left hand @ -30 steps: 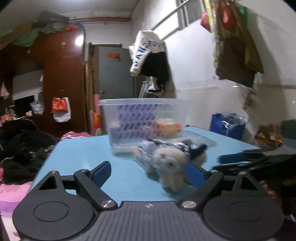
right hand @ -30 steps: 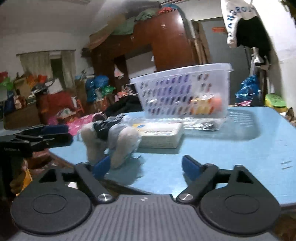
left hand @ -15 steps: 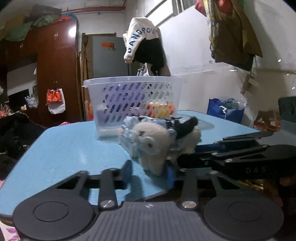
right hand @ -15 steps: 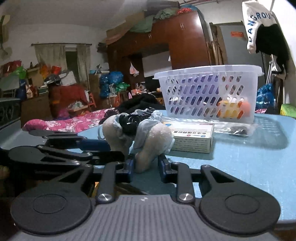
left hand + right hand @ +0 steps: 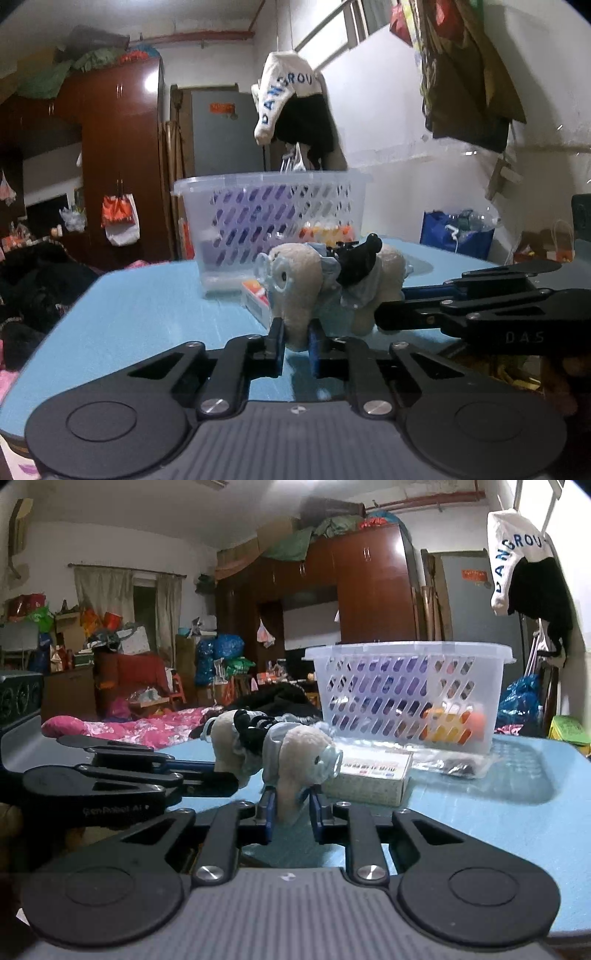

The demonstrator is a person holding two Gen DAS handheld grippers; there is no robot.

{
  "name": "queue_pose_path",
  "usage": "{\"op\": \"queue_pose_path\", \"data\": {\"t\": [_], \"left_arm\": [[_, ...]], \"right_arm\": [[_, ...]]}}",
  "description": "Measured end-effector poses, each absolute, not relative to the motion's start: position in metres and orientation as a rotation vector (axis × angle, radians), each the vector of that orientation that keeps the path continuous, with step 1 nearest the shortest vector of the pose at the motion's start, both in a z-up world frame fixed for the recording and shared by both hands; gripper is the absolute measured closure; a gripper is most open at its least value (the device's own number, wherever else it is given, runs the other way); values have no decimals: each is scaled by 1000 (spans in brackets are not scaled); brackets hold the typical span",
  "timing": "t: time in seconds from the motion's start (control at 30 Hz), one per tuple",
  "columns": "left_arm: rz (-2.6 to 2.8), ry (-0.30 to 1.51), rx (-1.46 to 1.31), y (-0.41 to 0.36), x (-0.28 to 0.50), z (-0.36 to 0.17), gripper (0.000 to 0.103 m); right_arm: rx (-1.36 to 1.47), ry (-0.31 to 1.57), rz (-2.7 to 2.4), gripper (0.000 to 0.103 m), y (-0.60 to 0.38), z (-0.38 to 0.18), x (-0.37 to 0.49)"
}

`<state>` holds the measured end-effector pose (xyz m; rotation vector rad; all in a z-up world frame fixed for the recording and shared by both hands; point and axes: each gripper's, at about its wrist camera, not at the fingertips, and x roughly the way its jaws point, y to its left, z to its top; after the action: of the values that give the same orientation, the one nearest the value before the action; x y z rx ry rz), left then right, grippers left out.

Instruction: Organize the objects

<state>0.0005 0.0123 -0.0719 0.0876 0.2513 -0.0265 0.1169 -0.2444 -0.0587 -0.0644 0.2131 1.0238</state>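
A cream plush toy (image 5: 306, 273) in a pale blue garment with a black patch is held above the blue table (image 5: 147, 306). My left gripper (image 5: 297, 341) is shut on one of its legs. My right gripper (image 5: 290, 806) is shut on another leg of the plush toy (image 5: 295, 751). Each gripper shows in the other's view, the right gripper (image 5: 461, 306) at the right and the left gripper (image 5: 147, 771) at the left. A clear plastic basket (image 5: 273, 206) stands behind the toy, holding orange and yellow items (image 5: 450, 727).
A flat white box (image 5: 373, 775) lies on the table before the basket (image 5: 406, 694), with a clear plastic bag (image 5: 454, 764) beside it. The table's front edge lies just below both grippers. A wooden wardrobe (image 5: 118, 158) and cluttered room lie beyond.
Both grippers went from open to shut on the plush toy's legs. The toy has risen off the table and turned broadside.
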Motion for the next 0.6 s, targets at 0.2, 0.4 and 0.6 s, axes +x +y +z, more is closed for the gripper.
{"op": "queue_pose_path", "data": {"t": [0.2, 0.4, 0.6], "left_arm": [[-21, 192, 103, 14, -9, -58, 87], [-22, 159, 97, 15, -8, -50, 88], [-33, 130, 84, 14, -3, -38, 88]], "right_arm": [[-73, 178, 1021, 83, -247, -46, 117], [-53, 164, 1042, 83, -250, -33, 125], [-64, 118, 1043, 84, -249, -13, 128]]}}
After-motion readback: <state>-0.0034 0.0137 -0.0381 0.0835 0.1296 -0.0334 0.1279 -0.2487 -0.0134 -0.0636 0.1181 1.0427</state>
